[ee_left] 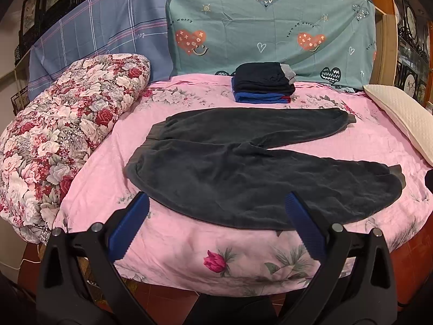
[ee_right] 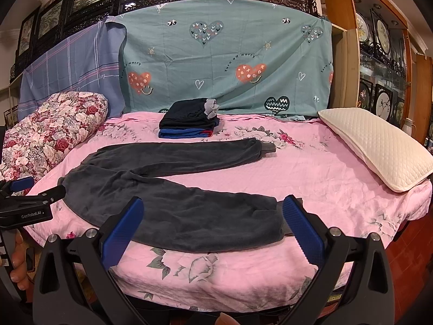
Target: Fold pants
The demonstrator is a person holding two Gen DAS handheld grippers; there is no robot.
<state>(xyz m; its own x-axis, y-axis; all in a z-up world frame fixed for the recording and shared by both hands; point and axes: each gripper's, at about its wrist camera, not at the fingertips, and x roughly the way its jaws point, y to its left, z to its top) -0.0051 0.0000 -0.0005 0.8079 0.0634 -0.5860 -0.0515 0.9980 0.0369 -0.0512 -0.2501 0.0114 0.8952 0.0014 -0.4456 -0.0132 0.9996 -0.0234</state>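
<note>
Dark grey fleece pants (ee_left: 243, 168) (ee_right: 173, 189) lie spread flat on the pink floral bed sheet (ee_left: 189, 249) (ee_right: 311, 178), waistband to the left, both legs stretching right and splayed apart. My left gripper (ee_left: 216, 203) hovers open at the bed's front edge, over the near leg by the waist end. My right gripper (ee_right: 213, 208) is open too, its blue pads (ee_right: 300, 227) straddling the near leg's cuff end. Nothing is between either pair of fingers. The left gripper's body (ee_right: 24, 203) shows at the left edge of the right wrist view.
A stack of folded dark and blue garments (ee_left: 263, 82) (ee_right: 189, 122) sits at the back of the bed. A floral quilt roll (ee_left: 62, 135) (ee_right: 51, 132) lies left, a cream pillow (ee_left: 403, 119) (ee_right: 379, 146) right. Draped sheets (ee_left: 270, 21) cover the headboard. A hand (ee_right: 19, 265) holds the left gripper.
</note>
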